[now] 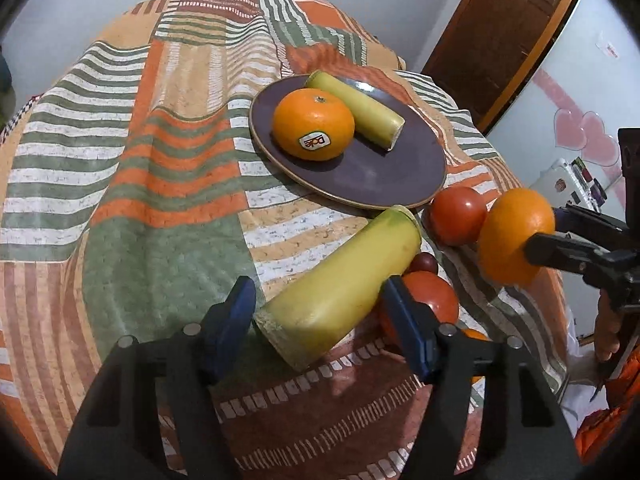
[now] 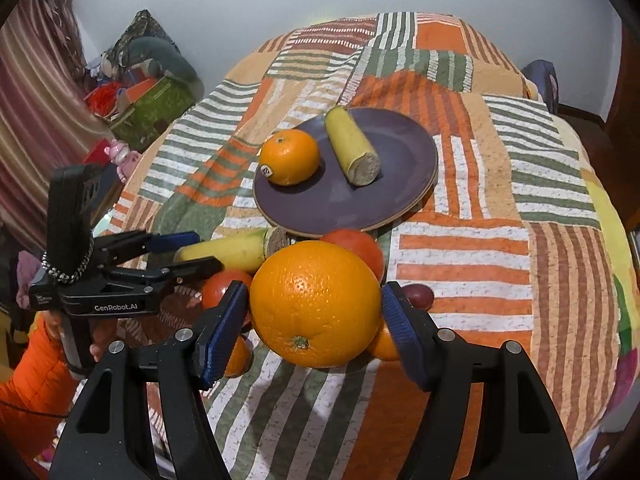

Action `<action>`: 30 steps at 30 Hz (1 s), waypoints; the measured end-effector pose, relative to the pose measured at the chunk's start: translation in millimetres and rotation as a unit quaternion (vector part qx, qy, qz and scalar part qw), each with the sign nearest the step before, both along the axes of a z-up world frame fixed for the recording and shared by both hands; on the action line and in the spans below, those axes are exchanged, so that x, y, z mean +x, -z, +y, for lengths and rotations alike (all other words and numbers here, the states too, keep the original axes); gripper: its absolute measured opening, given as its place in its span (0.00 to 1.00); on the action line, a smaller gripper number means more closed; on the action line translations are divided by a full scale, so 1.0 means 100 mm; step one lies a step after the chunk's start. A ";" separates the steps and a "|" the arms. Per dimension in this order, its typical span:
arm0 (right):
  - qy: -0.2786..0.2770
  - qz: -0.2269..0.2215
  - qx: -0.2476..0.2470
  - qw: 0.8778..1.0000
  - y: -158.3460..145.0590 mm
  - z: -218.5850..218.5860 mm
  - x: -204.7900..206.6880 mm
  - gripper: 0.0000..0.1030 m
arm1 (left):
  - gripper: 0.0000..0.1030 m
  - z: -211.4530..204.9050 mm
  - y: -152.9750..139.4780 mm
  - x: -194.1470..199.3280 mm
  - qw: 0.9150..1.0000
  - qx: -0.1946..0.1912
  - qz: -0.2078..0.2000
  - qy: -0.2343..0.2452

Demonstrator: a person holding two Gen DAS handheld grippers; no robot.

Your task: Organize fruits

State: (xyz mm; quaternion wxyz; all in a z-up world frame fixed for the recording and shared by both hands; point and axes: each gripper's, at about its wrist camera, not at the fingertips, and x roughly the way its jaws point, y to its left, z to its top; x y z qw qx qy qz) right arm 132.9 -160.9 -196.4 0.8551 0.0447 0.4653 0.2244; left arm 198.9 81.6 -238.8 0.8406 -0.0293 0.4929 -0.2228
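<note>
R gripper (image 2: 314,312) w/ orange (image 2: 316,308), plate (image 1: 360,180) w/ mandarin (image 1: 313,124)

You face a table draped in a patchwork cloth (image 2: 500,208) of orange, green and white stripes, with a pale blue-grey wall (image 2: 224,12) behind, a brown wooden door (image 1: 516,28) to your right, and striped curtains (image 2: 36,92) to your left.

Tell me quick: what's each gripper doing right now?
Left gripper: shut on the yellow fruit piece.
Right gripper: shut on the large orange.
</note>
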 end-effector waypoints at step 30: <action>0.001 -0.045 0.035 0.998 -0.18 -0.44 -0.10 0.64 | 0.27 -0.16 -0.27 -0.61 0.991 0.099 -0.004 -0.086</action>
